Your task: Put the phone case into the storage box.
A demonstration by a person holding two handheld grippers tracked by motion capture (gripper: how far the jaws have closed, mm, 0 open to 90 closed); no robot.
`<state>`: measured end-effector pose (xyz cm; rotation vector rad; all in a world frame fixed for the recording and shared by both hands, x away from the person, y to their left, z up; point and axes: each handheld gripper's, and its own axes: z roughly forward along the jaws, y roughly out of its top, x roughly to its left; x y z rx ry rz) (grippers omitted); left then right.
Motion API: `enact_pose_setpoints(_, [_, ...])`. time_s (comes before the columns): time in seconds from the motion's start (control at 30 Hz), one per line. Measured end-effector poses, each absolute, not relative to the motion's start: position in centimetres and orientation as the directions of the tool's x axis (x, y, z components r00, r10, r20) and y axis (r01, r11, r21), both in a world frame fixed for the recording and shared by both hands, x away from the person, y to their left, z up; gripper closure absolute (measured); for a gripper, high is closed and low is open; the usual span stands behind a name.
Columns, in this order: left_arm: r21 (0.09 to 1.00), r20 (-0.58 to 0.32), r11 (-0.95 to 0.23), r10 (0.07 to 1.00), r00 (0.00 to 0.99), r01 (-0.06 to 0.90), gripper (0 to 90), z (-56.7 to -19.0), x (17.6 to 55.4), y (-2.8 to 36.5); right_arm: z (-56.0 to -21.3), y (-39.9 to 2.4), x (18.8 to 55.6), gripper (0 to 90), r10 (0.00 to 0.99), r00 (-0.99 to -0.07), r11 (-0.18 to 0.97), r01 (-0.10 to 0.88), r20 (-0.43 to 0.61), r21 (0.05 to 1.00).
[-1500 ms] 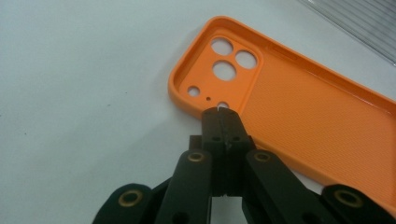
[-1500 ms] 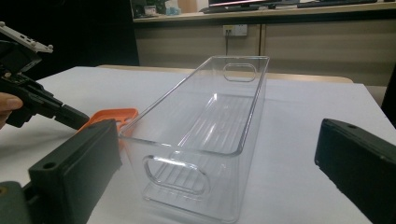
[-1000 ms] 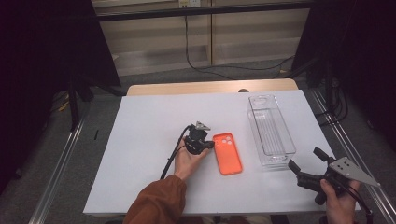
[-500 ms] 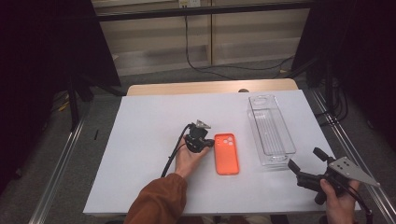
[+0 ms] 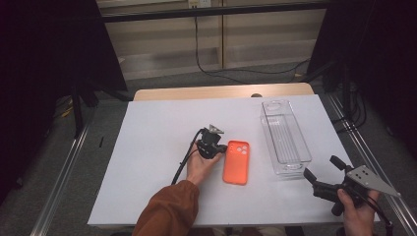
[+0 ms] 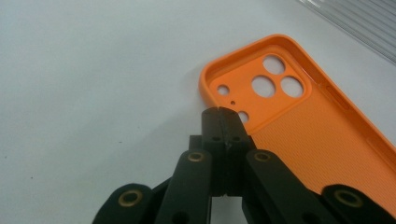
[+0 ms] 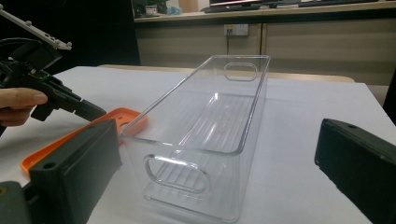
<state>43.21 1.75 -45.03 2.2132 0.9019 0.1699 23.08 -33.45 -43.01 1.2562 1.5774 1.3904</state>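
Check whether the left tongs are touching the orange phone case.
Touching, it seems: in the left gripper view the shut left tongs press their tip against the phone case rim by the camera holes, no gap visible.

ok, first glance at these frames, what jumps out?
The orange phone case lies face-up mid-table on the white sheet, camera cut-outs toward the far side. The left gripper has its jaws shut together, tips at the case's near corner rim. To the right of the case stands an empty clear plastic bin, with the right gripper held open near the bin's near end.
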Motion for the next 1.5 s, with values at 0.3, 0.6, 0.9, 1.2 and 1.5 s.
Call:
enact_pose_setpoints(0.3, [0.674,-0.135,-0.491,0.652,0.746,0.552,90.0,-45.1,43.9,1.0,-43.0,-33.5,23.1,0.0,0.946,-0.305,-0.036,0.223,0.105,0.974])
enact_pose_setpoints(0.6, [0.676,-0.130,-0.498,0.645,0.753,0.543,90.0,-45.1,44.2,0.5,-43.0,-33.5,23.0,0.0,0.946,-0.305,-0.038,0.225,0.107,0.974])
enact_pose_setpoints(0.9, [0.679,-0.125,-0.504,0.637,0.761,0.534,90.0,-45.2,44.6,0.1,-43.0,-33.5,23.0,0.0,0.946,-0.305,-0.036,0.225,0.106,0.974])
enact_pose_setpoints(1.2, [0.684,-0.121,-0.507,0.630,0.767,0.524,90.0,-45.3,44.8,-0.1,-43.0,-33.5,22.9,0.0,0.946,-0.304,-0.040,0.224,0.109,0.974])
enact_pose_setpoints(1.5, [0.686,-0.119,-0.514,0.618,0.777,0.514,90.0,-45.3,44.7,-1.0,-43.0,-33.5,22.9,0.0,0.947,-0.304,-0.041,0.223,0.109,0.974])
